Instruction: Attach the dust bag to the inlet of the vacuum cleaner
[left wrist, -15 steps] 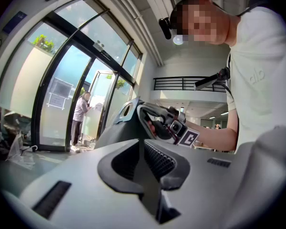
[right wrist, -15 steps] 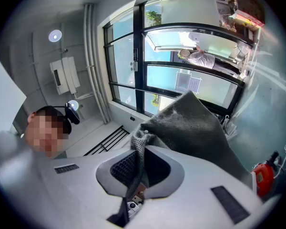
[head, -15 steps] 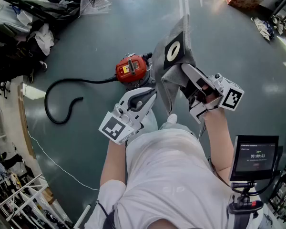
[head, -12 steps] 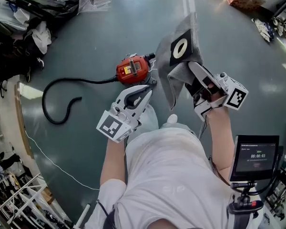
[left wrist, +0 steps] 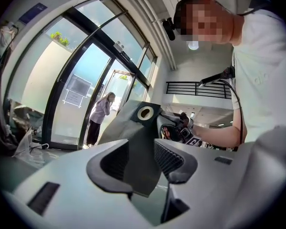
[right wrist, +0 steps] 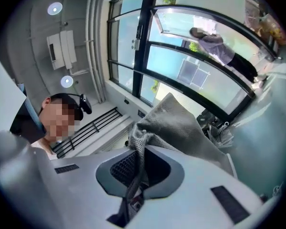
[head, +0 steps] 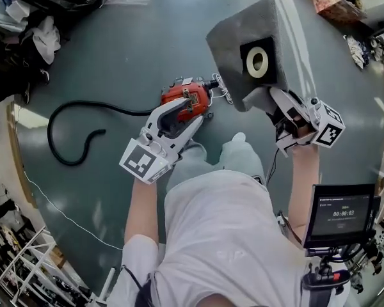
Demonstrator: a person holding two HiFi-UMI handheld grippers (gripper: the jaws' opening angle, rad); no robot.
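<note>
Right gripper [head: 276,100] pinches the near edge of the dust bag [head: 233,40]. Bag raised, long axis near-far, collar hole [head: 257,60] facing up. Left gripper [head: 189,112] spread, empty, by red vacuum [head: 184,93].

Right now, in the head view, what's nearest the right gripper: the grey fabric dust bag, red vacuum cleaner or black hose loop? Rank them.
1. The grey fabric dust bag, pinched in the right gripper.
2. The red vacuum cleaner, on the floor to its left.
3. The black hose loop, far left on the floor.
</note>
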